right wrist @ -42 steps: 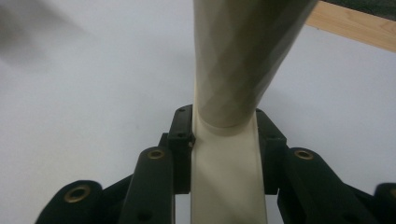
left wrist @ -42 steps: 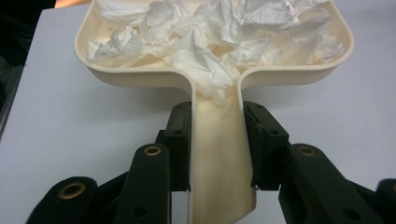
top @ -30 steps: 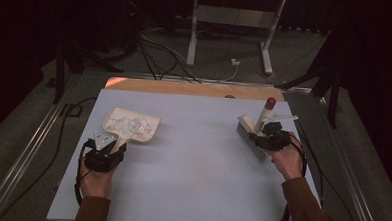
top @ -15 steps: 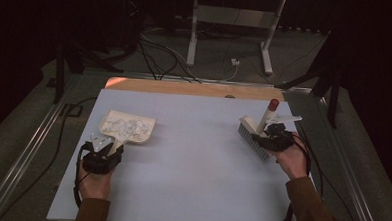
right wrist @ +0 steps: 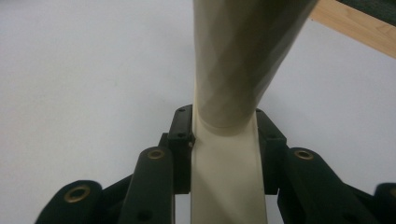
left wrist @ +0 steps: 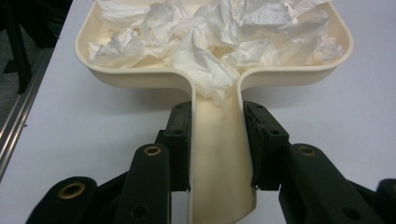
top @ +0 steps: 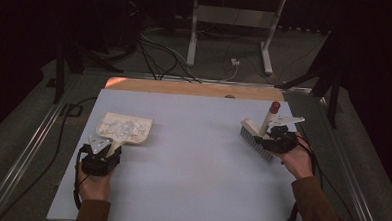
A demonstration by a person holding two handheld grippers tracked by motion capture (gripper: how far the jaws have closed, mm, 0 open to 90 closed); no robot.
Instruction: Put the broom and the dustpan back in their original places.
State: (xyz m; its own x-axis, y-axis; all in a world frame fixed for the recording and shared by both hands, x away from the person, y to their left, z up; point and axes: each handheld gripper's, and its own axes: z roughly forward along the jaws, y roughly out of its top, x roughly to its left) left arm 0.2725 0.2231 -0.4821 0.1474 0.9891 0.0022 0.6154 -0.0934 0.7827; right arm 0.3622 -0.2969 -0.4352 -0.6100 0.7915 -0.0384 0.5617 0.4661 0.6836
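Revealing crumpled tissue (left wrist: 205,42), left tool (left wrist: 217,140) grips dustpan (left wrist: 219,158).

In the left gripper view the dustpan (left wrist: 212,70) runs off the top edge beyond the jaws, so its front lip is cut off, and crumpled tissue (left wrist: 205,42) hides its floor. Between the right jaws, the blurred brush handle (right wrist: 233,70) leaves the frame above.

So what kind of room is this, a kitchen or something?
More likely a lab or recording studio than a kitchen: a bare white table stands among dark surroundings, cables trail over the floor, and a metal stand sits behind it.
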